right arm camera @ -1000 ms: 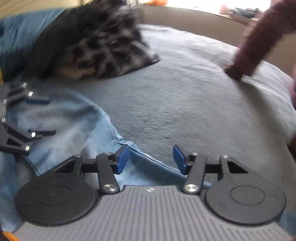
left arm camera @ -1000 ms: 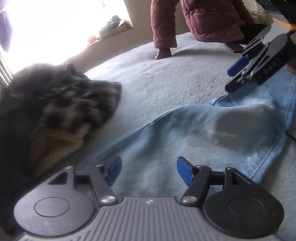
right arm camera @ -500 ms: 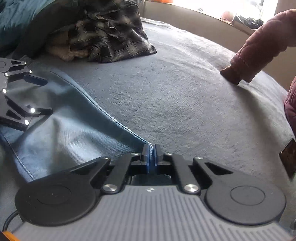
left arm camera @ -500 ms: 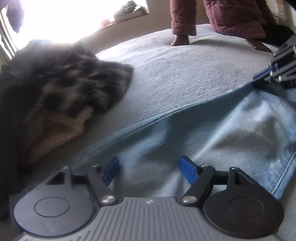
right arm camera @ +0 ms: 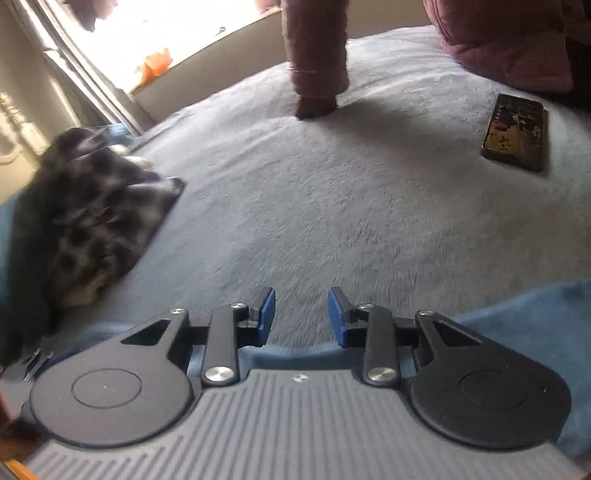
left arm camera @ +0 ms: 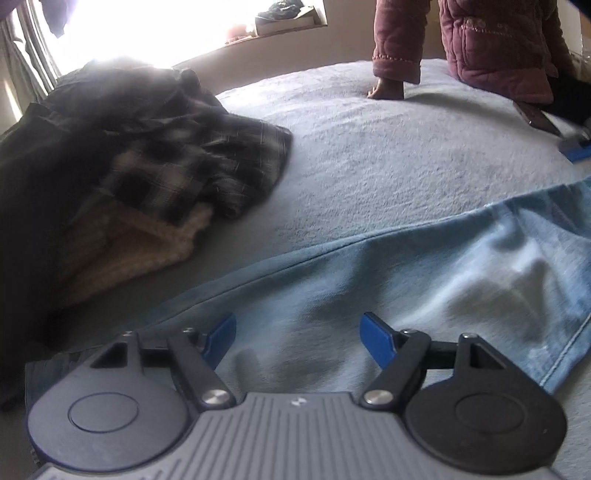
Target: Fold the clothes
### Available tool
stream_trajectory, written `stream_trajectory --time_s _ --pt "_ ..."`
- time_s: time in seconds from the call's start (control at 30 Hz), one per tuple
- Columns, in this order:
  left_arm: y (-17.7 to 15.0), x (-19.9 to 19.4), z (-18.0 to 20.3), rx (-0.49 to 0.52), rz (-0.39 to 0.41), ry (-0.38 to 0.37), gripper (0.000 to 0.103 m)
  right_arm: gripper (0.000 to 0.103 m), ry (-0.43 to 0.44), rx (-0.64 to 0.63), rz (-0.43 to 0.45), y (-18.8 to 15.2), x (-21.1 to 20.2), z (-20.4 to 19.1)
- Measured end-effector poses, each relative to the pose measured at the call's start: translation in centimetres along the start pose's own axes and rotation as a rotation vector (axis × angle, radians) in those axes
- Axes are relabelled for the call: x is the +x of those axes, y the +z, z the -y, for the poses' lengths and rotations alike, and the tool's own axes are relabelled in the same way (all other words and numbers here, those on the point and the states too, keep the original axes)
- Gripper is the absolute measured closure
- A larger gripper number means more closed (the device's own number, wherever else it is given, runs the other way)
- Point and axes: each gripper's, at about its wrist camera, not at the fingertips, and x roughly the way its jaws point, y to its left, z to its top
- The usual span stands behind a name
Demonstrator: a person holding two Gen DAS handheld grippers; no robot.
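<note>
To fold well, the spread left gripper (left arm camera: 297,334) should pinch the jeans (left arm camera: 424,273) seam while the empty, opening right gripper (right arm camera: 301,314) takes the hem.

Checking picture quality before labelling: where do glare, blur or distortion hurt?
Left wrist view: window blown out white, washing the dark clothes pile; jeans fairly sharp. Right wrist view: motion blur smears the plaid garment; phone clearer; fisheye bulges the bed.
</note>
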Motion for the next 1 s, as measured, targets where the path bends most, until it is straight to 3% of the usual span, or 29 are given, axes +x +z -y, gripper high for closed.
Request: stream_trajectory --time_s 0.1,0.2,0.3,0.5,0.67,0.87,1.0 --pt "0.0 -0.4 0.3 -0.005 -0.001 -0.014 0.028 0.073 -0.032 -0.052 -0.007 -2.2 -2.2 0.4" --pt "0.0 -0.7 0.8 -0.001 -0.021 -0.023 0.028 0.072 -0.012 0.113 -0.013 -3.2 -4.2 3.5" --pt "0.5 -0.7 1.5 0.005 -0.041 -0.020 0.028 0.072 -0.067 0.267 -0.053 -3.5 -5.2 5.7" --pt "0.6 -1.3 1.9 0.006 -0.057 -0.035 0.027 0.068 -0.232 0.369 0.107 -3.6 -11.0 8.7" --pt "0.4 -0.7 2.1 0.018 -0.070 -0.026 0.027 0.065 -0.386 0.584 0.131 -6.0 -13.2 14.3" --pt "0.4 0.3 2.7 0.027 -0.073 -0.025 0.027 0.062 -0.301 0.943 0.205 -10.3 -14.0 18.7" --pt "0.2 0.8 3.0 0.029 -0.073 -0.025 0.027 0.061 -0.254 1.054 0.272 -11.4 -12.6 20.5"
